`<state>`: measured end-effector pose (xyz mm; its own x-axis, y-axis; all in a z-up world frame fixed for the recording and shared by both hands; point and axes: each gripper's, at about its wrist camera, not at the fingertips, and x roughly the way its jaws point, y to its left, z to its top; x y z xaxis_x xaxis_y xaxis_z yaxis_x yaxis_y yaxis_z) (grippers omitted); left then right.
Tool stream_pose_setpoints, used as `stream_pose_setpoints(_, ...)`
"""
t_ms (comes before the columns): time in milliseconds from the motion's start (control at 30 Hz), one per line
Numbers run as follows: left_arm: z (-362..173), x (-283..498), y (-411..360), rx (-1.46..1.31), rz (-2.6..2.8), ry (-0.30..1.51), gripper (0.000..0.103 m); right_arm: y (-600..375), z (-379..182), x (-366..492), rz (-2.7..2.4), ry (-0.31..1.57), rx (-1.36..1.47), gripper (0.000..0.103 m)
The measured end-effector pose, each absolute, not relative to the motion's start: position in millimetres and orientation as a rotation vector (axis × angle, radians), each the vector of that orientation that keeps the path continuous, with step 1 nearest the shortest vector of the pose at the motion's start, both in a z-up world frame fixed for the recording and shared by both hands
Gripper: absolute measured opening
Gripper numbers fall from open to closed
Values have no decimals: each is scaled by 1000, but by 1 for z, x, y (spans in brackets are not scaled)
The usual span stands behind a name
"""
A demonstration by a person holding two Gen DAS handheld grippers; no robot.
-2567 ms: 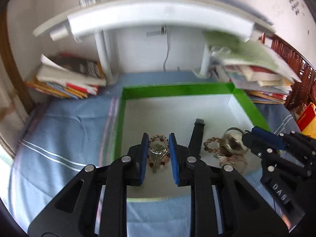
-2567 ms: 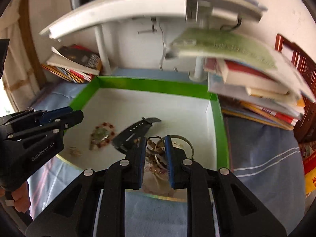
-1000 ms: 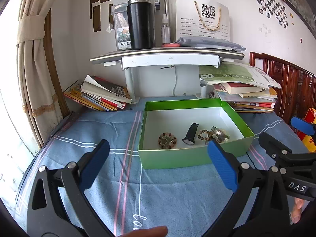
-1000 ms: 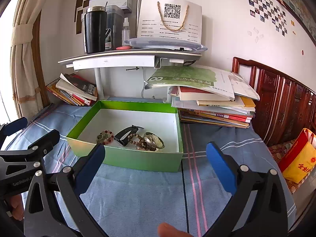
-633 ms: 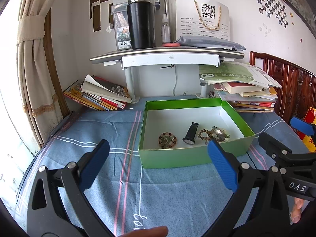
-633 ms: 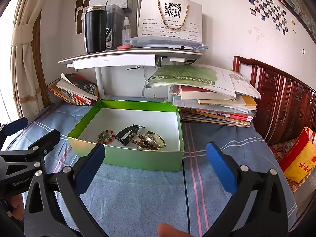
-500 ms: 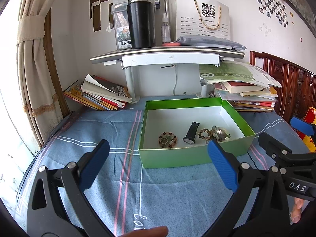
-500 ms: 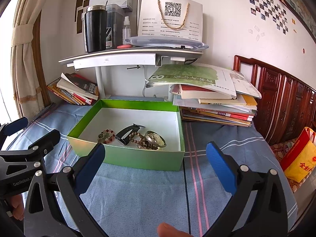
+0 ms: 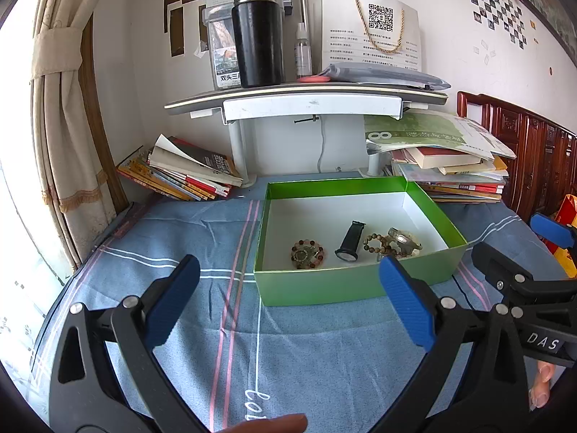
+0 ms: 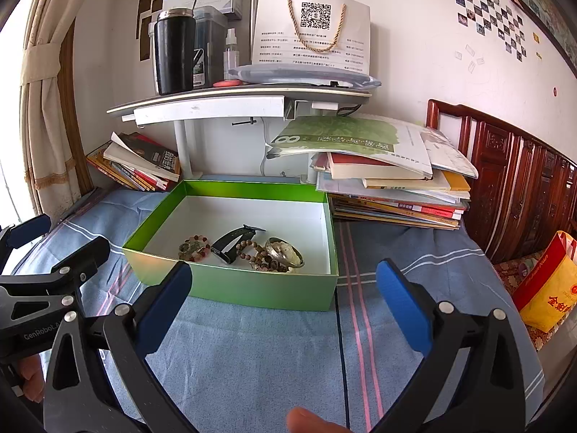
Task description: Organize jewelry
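A green box [image 9: 346, 287] [image 10: 238, 288] with a white inside sits on the blue cloth. Inside it lie a red-and-green bead bracelet [image 9: 307, 252] [image 10: 194, 246], a black watch [image 9: 349, 241] [image 10: 230, 240], a brown bead bracelet [image 9: 378, 244] [image 10: 256, 254] and a silver bangle [image 9: 404, 239] [image 10: 285, 252]. My left gripper [image 9: 288, 299] hangs open in front of the box, with nothing in it. My right gripper [image 10: 281, 303] is open and empty too, just short of the box's near wall. Each gripper shows at the edge of the other's view.
A white shelf [image 9: 306, 99] holding a black tumbler [image 9: 258, 39] stands behind the box. Book stacks lie at the back left [image 9: 180, 173] and back right [image 10: 389, 180]. A dark wooden bed frame [image 10: 523, 187] and a red-yellow bag [image 10: 548, 288] are on the right.
Both grippers were shut down inside the box over the jewelry; they have since opened, let go, and pulled back to the front. In the last second nothing moved.
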<state>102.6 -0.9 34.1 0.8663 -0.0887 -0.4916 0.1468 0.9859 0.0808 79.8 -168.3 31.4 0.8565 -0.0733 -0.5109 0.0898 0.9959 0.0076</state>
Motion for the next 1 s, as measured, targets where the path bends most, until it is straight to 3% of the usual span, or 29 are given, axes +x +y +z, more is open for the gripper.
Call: stream_pose_setpoints(1000, 34, 101, -2, 120, -121, 510, 99, -169, 30, 80, -86, 535, 32, 100)
